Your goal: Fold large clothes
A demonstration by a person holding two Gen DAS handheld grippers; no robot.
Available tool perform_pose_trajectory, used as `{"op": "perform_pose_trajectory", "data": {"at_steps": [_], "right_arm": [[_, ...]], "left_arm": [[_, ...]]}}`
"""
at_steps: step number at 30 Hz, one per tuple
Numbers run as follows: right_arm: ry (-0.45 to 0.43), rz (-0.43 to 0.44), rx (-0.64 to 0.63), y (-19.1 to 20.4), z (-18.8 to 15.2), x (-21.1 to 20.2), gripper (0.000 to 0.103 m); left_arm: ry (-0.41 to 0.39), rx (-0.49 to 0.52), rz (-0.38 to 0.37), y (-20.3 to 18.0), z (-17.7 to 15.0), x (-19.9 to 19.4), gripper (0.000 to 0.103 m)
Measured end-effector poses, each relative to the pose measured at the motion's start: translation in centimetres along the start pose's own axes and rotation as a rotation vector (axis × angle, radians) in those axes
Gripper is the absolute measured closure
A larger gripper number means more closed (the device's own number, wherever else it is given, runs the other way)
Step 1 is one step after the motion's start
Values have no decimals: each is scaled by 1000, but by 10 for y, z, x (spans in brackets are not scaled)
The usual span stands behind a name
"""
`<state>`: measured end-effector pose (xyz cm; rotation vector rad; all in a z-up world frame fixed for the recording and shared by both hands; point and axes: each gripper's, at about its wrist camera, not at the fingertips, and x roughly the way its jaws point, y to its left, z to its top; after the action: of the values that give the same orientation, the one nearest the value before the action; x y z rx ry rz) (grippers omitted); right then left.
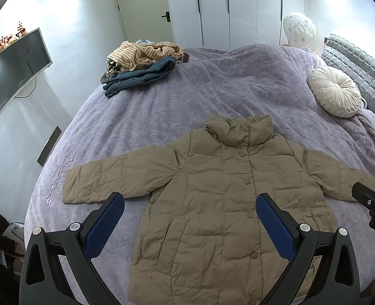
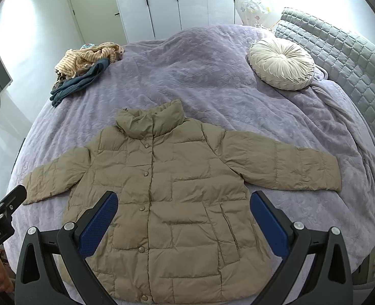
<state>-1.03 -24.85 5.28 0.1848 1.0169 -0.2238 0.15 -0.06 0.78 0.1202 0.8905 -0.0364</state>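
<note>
Jacket (image 1: 213, 203) lies flat on the bed (image 1: 238, 89); left gripper (image 1: 190, 211) and right gripper (image 2: 183, 209) hover spread, empty.

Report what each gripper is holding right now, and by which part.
Nothing is held. The left gripper and right gripper are both open, above the tan puffer jacket, which lies flat, buttoned, sleeves spread on the bed.

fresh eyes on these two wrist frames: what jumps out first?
The tan puffer jacket, spread flat and buttoned with both sleeves out, fills the near middle of the lilac bedspread. Both the left gripper and right gripper hover open above its lower half, holding nothing. Farther back, a clothes pile sits far left and a round cushion by the headboard.
</note>
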Motion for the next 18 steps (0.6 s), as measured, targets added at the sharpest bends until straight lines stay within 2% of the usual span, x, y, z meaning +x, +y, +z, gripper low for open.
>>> {"op": "perform_pose_trajectory", "data": {"at_steps": [18], "right_arm": [[-1, 4, -2, 3, 2, -1, 0]], "left_arm": [[1, -1, 0, 0, 1, 1, 0]]}}
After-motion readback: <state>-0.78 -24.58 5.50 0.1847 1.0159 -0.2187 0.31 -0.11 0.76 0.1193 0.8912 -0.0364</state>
